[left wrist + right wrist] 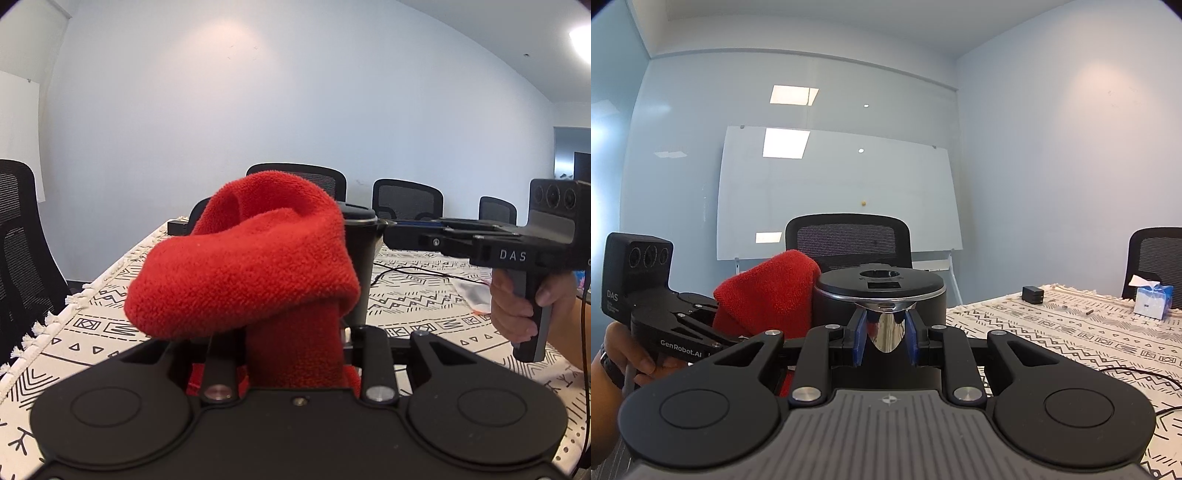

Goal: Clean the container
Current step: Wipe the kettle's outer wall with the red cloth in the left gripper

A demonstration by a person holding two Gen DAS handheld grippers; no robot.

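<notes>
Fingers point(860, 341) clamping container point(882, 295), cloth point(243, 258)

Black hand-held gripper point(885, 341) with blue fingertips point(860, 341), silver screws, "DAS" lettering.

Fuzzy red cloth point(243, 266); container point(882, 291) matt black, glossy metal spout.

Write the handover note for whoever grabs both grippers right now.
Left gripper: shut on the red cloth, which is pressed against the side of the black container.
Right gripper: blue pads clamped on the container's shiny spout, holding it steady above the patterned tablecloth.
Done: cloth and container both in hand, cloth at the wall.
Left: how much is wiped cannot be told; go round the body and lid, then set both down.
</notes>
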